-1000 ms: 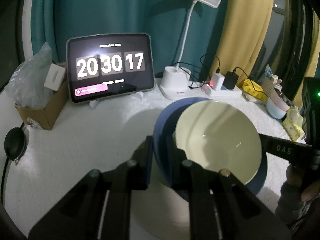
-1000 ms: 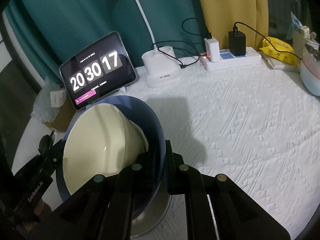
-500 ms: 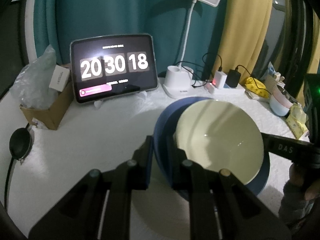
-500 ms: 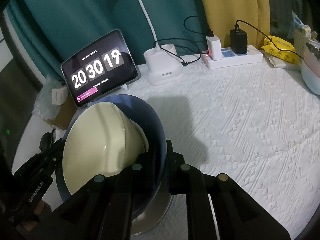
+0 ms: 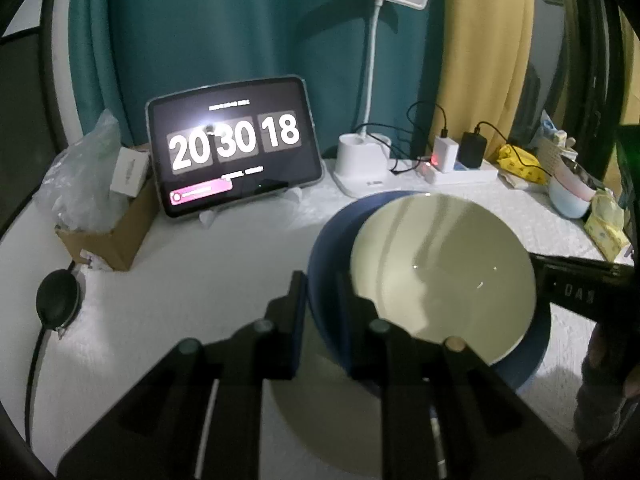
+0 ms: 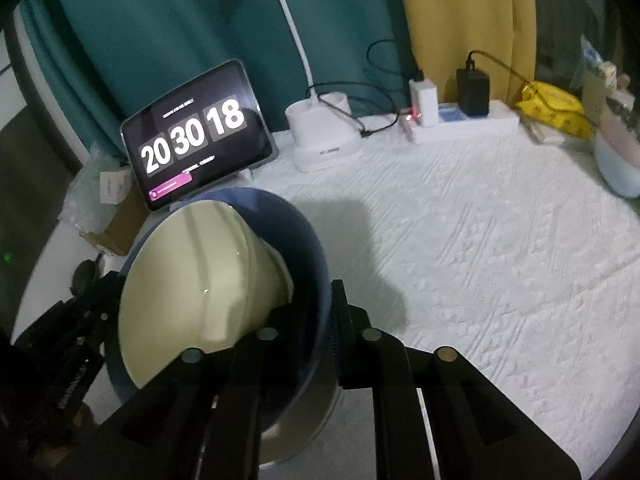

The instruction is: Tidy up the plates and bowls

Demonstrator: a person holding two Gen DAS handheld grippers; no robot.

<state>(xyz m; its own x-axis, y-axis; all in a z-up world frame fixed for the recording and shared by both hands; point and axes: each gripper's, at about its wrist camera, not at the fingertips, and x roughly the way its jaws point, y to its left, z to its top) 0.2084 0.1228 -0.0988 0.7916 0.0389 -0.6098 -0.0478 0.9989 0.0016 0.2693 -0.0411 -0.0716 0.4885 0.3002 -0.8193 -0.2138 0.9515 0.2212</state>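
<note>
A blue bowl [image 5: 332, 240] [image 6: 306, 236] holds a cream bowl [image 5: 440, 272] [image 6: 188, 280] nested inside it, and both sit over a pale plate [image 5: 320, 412] [image 6: 304, 420] on the white cloth. My left gripper [image 5: 320, 280] straddles the blue bowl's left rim. Its jaws are opening, with the rim between the pads. My right gripper [image 6: 318, 292] straddles the opposite rim. Its jaws are opening too, the rim still between them. Each gripper shows in the other's view, the left gripper [image 6: 80, 320] and the right gripper [image 5: 580, 280], at the bowl's far side.
A tablet clock [image 5: 234, 160] stands at the back, with a lamp base [image 5: 362, 168] and a power strip [image 5: 460, 172] to its right. A cardboard box [image 5: 112, 236] and a black round object [image 5: 56, 304] lie left. Pastel bowls [image 5: 568, 196] and yellow packs [image 5: 520, 158] sit far right.
Both pairs of fingers have spread very slightly on the blue bowl's rim. The bowls and plate stay where they were.
</note>
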